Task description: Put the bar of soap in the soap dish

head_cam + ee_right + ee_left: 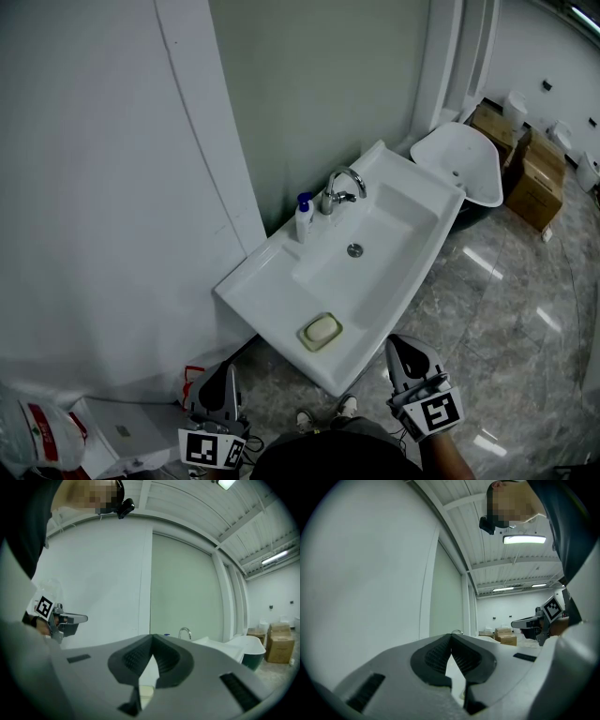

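Note:
A pale bar of soap (322, 329) lies in a greenish soap dish (306, 340) on the near left corner of the white sink (272, 291). Both grippers are held low near my body, short of the sink's front edge and apart from it. My left gripper (227, 371) is shut and holds nothing; its ribbed pads meet at the tips in the left gripper view (451, 637). My right gripper (397, 343) is also shut and empty (152, 637). Each gripper shows in the other's view: the right gripper (529, 622), the left gripper (70, 619).
A chrome faucet (342, 187) and a white pump bottle (304, 217) stand at the sink's back edge against the wall. A white tub (464, 159) and cardboard boxes (536, 173) are beyond. A plastic bag (37, 433) and white box (117, 433) lie on the floor at left.

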A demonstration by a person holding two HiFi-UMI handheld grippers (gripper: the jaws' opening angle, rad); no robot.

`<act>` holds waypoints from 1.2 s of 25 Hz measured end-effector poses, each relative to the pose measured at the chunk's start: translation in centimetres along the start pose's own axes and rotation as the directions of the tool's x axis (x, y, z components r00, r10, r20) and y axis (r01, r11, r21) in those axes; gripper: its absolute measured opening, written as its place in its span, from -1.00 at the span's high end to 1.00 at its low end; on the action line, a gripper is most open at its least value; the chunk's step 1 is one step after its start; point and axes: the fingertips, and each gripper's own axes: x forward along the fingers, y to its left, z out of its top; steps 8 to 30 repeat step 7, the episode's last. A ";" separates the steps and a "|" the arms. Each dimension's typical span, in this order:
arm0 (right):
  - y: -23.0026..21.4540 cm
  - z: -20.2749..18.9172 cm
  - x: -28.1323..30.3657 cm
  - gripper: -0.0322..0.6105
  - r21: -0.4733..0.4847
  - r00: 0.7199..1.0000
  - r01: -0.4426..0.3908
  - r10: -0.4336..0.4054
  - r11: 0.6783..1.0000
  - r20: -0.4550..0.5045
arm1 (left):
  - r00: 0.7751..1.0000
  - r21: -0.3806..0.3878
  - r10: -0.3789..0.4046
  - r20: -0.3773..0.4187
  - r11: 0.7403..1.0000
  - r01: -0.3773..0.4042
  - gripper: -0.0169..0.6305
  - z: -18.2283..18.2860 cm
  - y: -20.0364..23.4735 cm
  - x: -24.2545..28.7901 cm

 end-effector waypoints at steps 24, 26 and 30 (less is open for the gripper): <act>-0.2 0.2 0.6 0.87 -0.007 1.000 0.002 -0.002 1.000 -0.001 | 1.000 -0.010 0.000 0.004 1.000 0.000 0.89 -0.1 0.2 0.5; -0.2 0.2 0.6 0.87 -0.007 1.000 0.002 -0.002 1.000 -0.001 | 1.000 -0.010 0.000 0.004 1.000 0.000 0.89 -0.1 0.2 0.5; -0.2 0.2 0.6 0.87 -0.007 1.000 0.002 -0.002 1.000 -0.001 | 1.000 -0.010 0.000 0.004 1.000 0.000 0.89 -0.1 0.2 0.5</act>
